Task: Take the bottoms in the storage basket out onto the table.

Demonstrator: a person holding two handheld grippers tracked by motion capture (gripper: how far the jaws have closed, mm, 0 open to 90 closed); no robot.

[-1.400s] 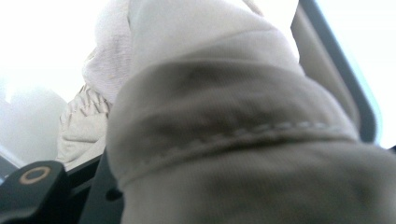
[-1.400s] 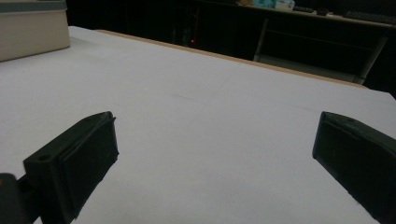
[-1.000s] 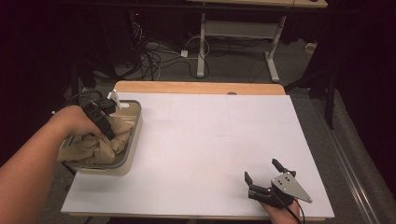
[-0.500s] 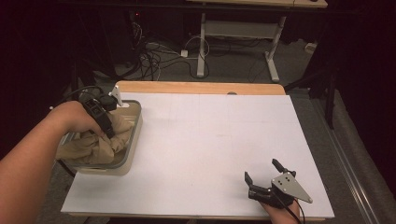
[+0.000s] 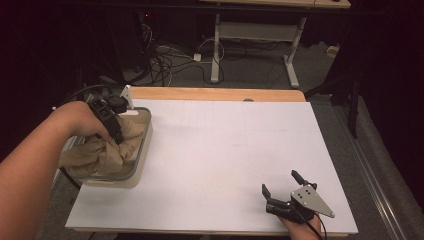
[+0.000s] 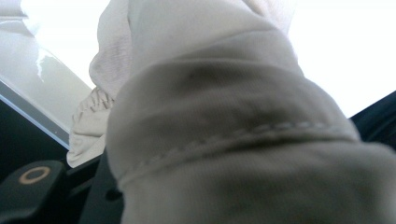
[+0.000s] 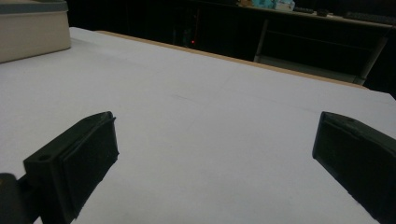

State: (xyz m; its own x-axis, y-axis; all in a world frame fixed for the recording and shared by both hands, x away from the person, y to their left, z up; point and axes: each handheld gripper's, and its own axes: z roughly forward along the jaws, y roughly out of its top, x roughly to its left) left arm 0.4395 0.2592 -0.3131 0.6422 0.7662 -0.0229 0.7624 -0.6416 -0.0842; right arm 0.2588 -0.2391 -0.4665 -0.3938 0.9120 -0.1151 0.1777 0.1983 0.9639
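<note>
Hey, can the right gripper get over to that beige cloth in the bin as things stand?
Probably yes. The right gripper rests open at the table's near right, and bare white table lies between it and the bin. The left gripper is already in the cloth, crowding it.

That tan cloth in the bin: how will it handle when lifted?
Likely floppy: the tan cloth lies bunched in folds and drapes over the bin rim. Probably light. It may drag or snag on the rim as the left gripper lifts, since much still sits inside.
</note>
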